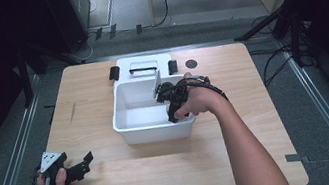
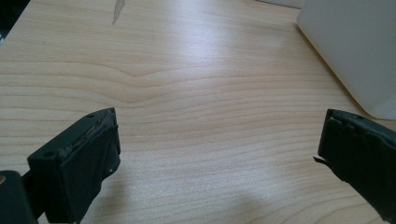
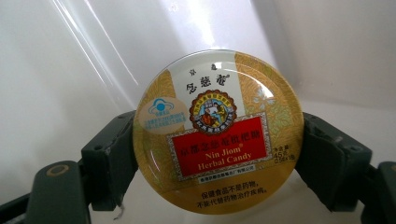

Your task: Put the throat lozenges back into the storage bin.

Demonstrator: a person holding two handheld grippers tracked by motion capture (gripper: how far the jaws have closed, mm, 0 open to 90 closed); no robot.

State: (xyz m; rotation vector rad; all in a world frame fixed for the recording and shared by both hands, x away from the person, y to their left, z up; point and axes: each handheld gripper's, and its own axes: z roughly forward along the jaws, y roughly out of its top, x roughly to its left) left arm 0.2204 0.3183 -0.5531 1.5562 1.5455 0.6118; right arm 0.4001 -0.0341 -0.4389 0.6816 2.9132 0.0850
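Wooden surface lies bare and wide around the left tongs, which rest released near its front left edge. Right tongs reach inside the white bin, clenched on a round candy tin close to the bin's walls.

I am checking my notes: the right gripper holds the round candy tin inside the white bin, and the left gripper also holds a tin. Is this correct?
Not quite. The left gripper holds nothing: the left gripper view shows its jaws wide apart over the bare table. The rest stands: the right gripper grips the candy tin inside the white bin.
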